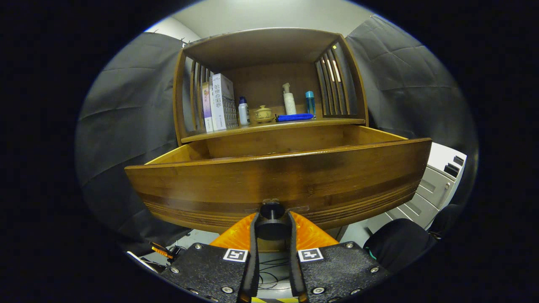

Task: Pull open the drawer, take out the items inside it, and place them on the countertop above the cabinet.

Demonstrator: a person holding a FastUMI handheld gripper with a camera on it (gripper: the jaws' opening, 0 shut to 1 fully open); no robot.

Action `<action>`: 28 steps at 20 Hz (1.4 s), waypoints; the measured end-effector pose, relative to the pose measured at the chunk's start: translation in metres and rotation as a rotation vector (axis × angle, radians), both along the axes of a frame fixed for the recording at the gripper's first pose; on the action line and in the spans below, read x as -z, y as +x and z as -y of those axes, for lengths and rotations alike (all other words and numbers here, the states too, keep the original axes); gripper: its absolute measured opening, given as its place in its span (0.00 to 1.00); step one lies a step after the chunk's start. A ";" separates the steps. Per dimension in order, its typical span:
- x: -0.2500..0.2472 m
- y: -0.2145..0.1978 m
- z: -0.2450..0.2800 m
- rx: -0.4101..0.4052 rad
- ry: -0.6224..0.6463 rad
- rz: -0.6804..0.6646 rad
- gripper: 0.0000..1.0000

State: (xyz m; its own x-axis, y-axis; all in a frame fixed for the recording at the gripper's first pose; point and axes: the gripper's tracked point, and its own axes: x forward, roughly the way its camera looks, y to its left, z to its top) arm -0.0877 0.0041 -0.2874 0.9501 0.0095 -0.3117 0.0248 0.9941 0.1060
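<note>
Gripper pinching the black knob from both sides, drawer pulled out (front panel hides whatever's inside), bottles on the countertop behind.

The wide brown wooden drawer front has a smooth, semi-gloss varnish with visible grain, and fine grooves run along its lower edge. Its round black knob looks like matt plastic or metal; which one cannot be told. The hand-held gripper closes on that knob with ribbed orange fingers on rough, matt black plates with shiny metal screws. Above the drawer, the brown wooden shelf has the same sheen. On it stand a glossy paper box, a white plastic pump bottle and a soft blue cloth.
</note>
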 end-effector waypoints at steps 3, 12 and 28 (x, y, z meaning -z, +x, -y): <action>0.000 0.000 -0.001 0.008 0.023 -0.012 0.34; -0.080 -0.029 -0.028 -0.055 0.113 0.157 0.95; -0.178 0.077 -0.032 -0.001 -0.095 0.018 0.96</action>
